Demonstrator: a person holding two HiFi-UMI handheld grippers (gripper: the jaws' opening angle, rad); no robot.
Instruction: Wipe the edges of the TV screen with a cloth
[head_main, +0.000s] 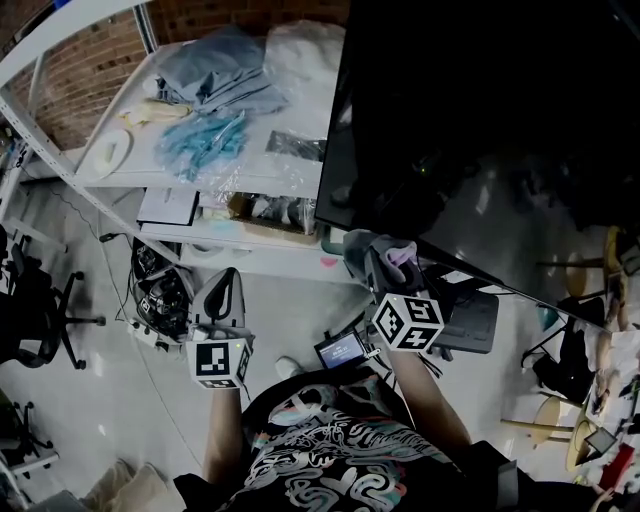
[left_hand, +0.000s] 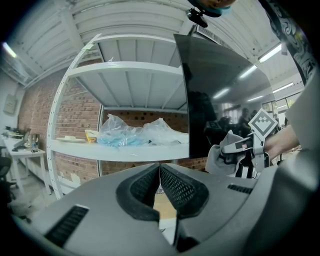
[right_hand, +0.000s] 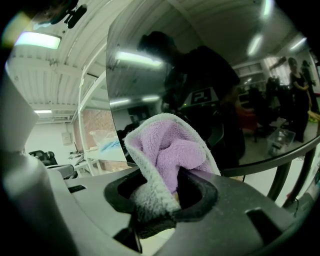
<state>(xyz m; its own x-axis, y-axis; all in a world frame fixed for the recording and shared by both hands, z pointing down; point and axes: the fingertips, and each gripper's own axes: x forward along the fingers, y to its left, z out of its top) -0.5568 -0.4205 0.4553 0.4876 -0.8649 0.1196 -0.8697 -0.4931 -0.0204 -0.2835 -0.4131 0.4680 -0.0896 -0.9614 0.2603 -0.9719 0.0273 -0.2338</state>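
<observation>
— Where is the cloth?
— The purple cloth (right_hand: 170, 160), bunched, sits clamped in the right gripper (right_hand: 165, 195), raised at the bottom edge of the dark TV screen (right_hand: 200, 75), near its left corner; contact cannot be made out.
— And the other gripper?
— The left gripper (left_hand: 160, 181), jaws pressed together on nothing, hangs lower and to the left, before a white shelf (left_hand: 125, 150) bearing plastic bags (left_hand: 132, 134).

Head view looks steeply down; all share TV (head_main: 480, 130).
</observation>
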